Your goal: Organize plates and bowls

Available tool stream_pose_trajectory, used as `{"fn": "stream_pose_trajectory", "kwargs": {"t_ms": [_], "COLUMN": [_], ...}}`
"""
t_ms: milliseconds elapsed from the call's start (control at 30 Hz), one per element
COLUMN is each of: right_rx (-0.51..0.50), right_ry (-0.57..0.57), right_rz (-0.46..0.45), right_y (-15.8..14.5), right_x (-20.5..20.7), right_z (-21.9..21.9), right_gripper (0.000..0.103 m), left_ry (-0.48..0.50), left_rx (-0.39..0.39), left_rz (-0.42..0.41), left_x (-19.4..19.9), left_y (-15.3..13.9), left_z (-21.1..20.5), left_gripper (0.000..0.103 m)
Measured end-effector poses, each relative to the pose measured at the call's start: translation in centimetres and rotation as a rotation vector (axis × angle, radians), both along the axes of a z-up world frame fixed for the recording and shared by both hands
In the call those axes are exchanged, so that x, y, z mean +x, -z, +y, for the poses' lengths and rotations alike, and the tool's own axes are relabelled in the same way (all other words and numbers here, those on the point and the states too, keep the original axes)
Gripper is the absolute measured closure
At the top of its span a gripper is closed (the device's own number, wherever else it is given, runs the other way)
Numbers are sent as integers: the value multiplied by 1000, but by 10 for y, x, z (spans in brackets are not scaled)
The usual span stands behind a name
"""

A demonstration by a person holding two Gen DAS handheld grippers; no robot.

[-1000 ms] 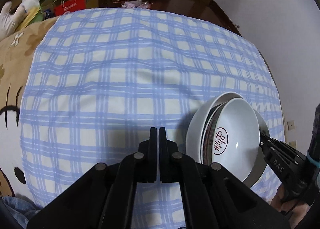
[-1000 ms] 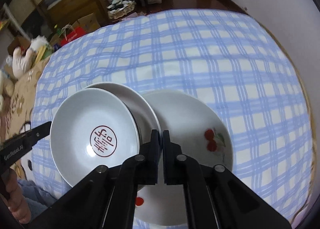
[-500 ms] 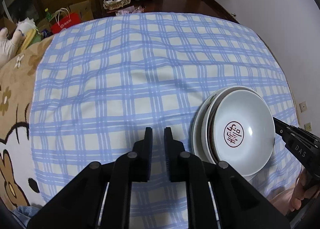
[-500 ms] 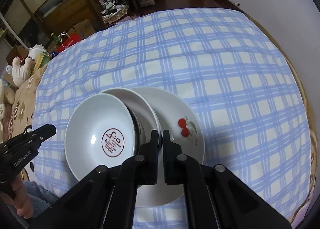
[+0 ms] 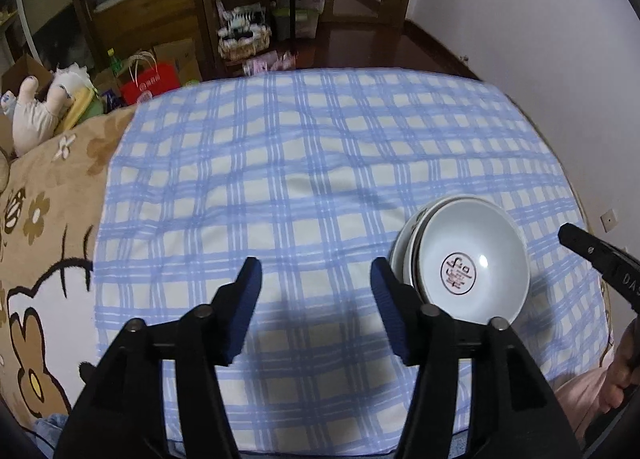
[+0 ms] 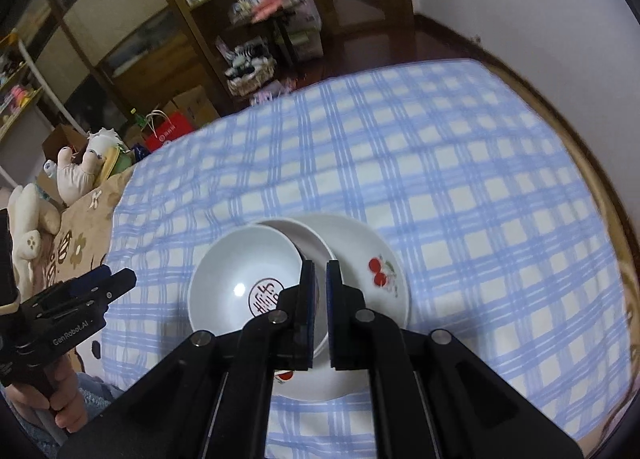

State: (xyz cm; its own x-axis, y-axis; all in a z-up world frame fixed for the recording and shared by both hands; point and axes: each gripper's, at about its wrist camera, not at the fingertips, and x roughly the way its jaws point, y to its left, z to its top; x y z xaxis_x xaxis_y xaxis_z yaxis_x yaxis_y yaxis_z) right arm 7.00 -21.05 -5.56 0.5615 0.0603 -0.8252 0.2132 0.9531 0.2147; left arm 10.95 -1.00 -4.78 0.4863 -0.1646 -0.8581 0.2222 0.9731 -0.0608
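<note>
My left gripper (image 5: pixel 316 283) has just been opening, nothing between its jaws. My right gripper (image 6: pixel 320 287) is clenched empty above the stacked bowls (image 6: pixel 240 283) resting on the cherry plate (image 6: pixel 360 255).

We are seeing a bed (image 5: pixel 280 163) wearing a blue checked sheet (image 6: pixel 460 187); a white plate (image 6: pixel 360 243) is lying directly on it near the bed's near edge.
</note>
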Motion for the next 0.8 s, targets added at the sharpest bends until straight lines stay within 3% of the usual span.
{"fn": "stream_pose_trajectory", "kwargs": {"t_ms": [67, 233, 367, 500, 800], "right_rx": [-14, -65, -90, -134, -209], "right_ry": [5, 15, 10, 17, 33], "right_rz": [-19, -68, -108, -176, -335], "right_y": [-9, -26, -37, -51, -69], "right_x": [-5, -24, -40, -59, -105], "right_z": [0, 2, 1, 5, 12], "right_gripper": [93, 47, 33, 4, 0], "left_ry": [2, 5, -4, -36, -36], "left_rx": [-2, 8, -4, -22, -62], "left_rz": [-37, -146, -260, -353, -463], "left_x": [-7, -27, -49, -73, -113], "left_y": [-10, -38, -62, -80, -87], "left_z": [3, 8, 15, 23, 30], "left_gripper": [30, 9, 5, 2, 2]}}
